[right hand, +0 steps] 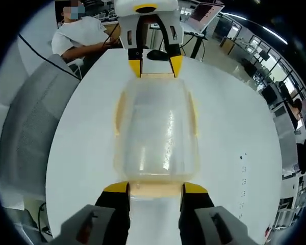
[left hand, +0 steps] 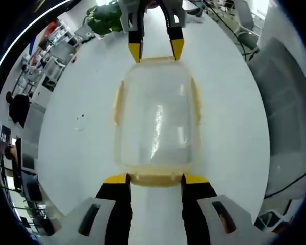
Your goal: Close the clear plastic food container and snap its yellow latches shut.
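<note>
1. We see the clear plastic food container (left hand: 157,122) lying on the white counter (left hand: 81,92), lid on, between our two sets of tongs.
2. Our left tongs (left hand: 155,178) stand spread apart, their yellow tips at either end of the near yellow latch (left hand: 155,179); we cannot tell whether they touch it.
3. In the right gripper view, our right tongs (right hand: 155,188) are likewise spread, straddling the latch at the container's opposite end (right hand: 155,190).
4. Each set of tongs appears across the container in the other's view, tips just beside the far latch.
5. Yellow latches also run along both long sides (left hand: 119,102).
6. We find no readable writing or brand on the container.
7. A seated person (right hand: 84,33) is beyond the counter.
</note>
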### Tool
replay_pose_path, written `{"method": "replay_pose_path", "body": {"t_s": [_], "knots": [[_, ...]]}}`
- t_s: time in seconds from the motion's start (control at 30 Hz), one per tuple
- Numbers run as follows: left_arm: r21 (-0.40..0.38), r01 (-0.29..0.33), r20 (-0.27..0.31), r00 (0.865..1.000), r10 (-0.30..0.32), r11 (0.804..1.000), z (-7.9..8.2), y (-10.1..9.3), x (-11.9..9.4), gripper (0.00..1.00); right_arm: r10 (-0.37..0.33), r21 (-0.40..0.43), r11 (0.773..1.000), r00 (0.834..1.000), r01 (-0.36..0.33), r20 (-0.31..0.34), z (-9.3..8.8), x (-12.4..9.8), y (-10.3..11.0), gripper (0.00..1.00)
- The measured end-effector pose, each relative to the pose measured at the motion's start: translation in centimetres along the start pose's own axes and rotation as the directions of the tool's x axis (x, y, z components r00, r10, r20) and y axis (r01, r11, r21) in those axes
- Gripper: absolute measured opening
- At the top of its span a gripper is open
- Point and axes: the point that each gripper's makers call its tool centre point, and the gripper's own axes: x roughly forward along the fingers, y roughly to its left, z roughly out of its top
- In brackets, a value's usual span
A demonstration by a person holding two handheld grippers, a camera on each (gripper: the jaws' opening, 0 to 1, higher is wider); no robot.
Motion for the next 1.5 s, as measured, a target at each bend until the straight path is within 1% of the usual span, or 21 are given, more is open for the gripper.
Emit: {"method": "replay_pose_path", "body": {"t_s": [0.37,0.6,1.0,1.5], "knots": [[0.006,0.017,0.004,1.0,-0.017,1.0,1.6,-0.4,1.2,0.36,0.015,0.014,1.0,1.0,-0.015,-0.008,-2.1,0.0,0.4,0.34],[0.005,0.023,0.004,1.0,-0.023,1.0,2.3,-0.7,1.9,0.36,0.024,0.021,1.0,1.0,-0.023,-0.011,-3.0,0.0,0.5,0.34],[-0.001,0.034,-0.004,0.999,-0.034,0.999,2.4,-0.9,2.8,0.36,0.038,0.028,0.999,0.999,-0.038,-0.006,-3.8,0.7,0.7,0.35],[-0.007,0.06,-0.023,0.998,-0.06,0.998,1.7,-0.9,4.3,0.36,0.058,0.043,0.997,0.998,-0.057,-0.015,-4.1,1.9,0.6,0.35]]}}
